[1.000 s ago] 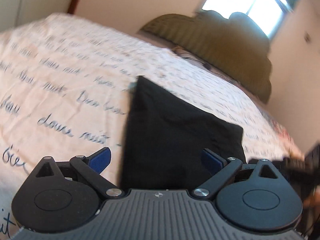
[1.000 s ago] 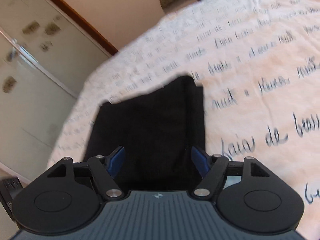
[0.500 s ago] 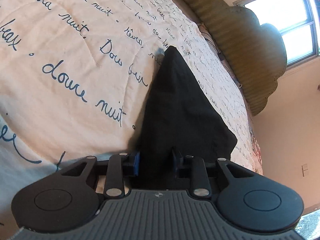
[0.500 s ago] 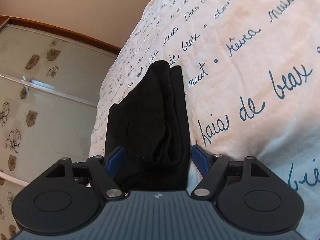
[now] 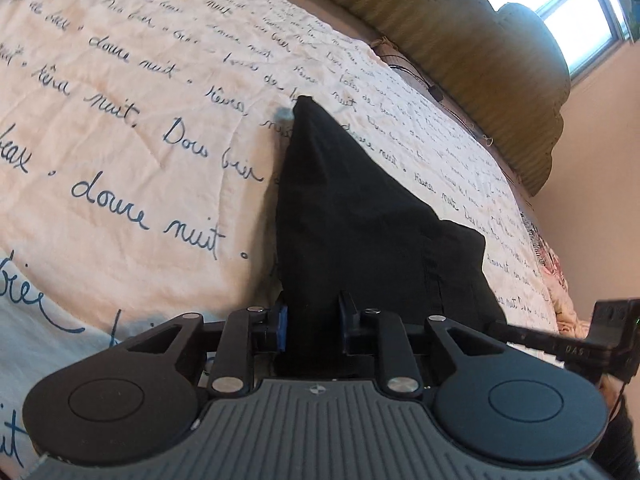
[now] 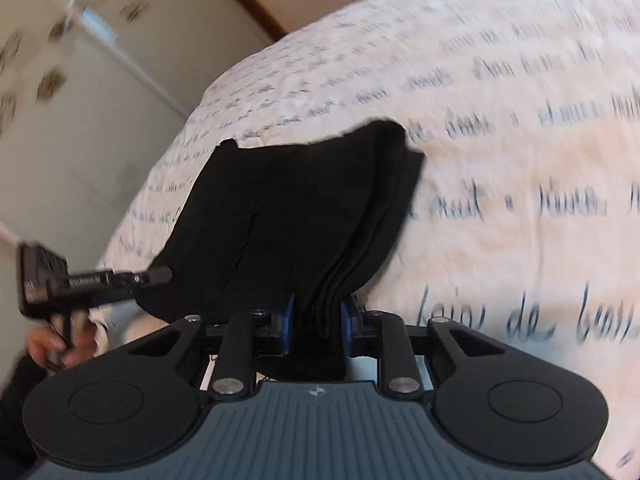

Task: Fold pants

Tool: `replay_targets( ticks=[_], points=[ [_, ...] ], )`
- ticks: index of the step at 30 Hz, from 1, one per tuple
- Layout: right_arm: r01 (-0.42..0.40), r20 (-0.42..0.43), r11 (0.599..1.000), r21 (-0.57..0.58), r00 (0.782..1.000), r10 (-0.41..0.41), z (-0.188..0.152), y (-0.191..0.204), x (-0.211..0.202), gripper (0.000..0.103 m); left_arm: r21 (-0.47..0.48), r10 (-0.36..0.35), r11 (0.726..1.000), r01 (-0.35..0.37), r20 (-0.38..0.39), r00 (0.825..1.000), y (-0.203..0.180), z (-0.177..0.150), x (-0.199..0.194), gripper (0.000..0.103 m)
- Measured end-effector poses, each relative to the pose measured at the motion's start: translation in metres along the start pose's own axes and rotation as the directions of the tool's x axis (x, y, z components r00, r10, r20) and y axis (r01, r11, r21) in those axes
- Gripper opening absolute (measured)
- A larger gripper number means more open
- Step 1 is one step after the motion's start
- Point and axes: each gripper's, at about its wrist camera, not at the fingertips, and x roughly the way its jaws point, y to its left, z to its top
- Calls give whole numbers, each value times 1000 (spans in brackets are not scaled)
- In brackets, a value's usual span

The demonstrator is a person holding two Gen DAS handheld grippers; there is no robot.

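Pinching in from both sides, the left gripper (image 5: 312, 326) and right gripper (image 6: 316, 326) are each closing their jaws on the near edge of the black pants (image 5: 352, 216), cloth bunched between the blue pads. Beyond them the pants lie as a compact, layered bundle on the script-printed bedspread (image 5: 120, 128). Most folding looks done; probably one final fold or a tidy-up remains.

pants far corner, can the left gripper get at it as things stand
Probably not right now: the left gripper has its fingers closing on the near edge of the pants, though the bedspread beyond lies unobstructed.
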Motion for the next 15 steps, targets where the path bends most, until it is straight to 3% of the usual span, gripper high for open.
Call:
replay_targets(
  ticks=[4,6,8,10,13,15],
  points=[
    [55,-45,993,-108,997,-60,19,7,-6,21,18,8,1000,-8,-10,1000,-12,-16,1,22],
    [41,-95,996,-80,994,-49,19,-3,0,21,59,42,997,-42,0,999,-11,-25,9,25],
    [19,-118,1000,16,993,-17,7,-20,11,23,24,20,1000,-20,4,1000,1,-25,13,28],
    [-37,-66,986,165,997,48,-9,-42,15,27,11,5,1000,-4,-13,1000,5,-21,13,28],
    [-143,34,925,353,990,140,-27,-68,4,34,34,11,999,-10,-42,999,3,-12,8,33],
    [-105,115,915,390,991,65,-34,-68,-18,40,49,37,998,-37,-10,999,-1,-4,-7,38]
  ],
)
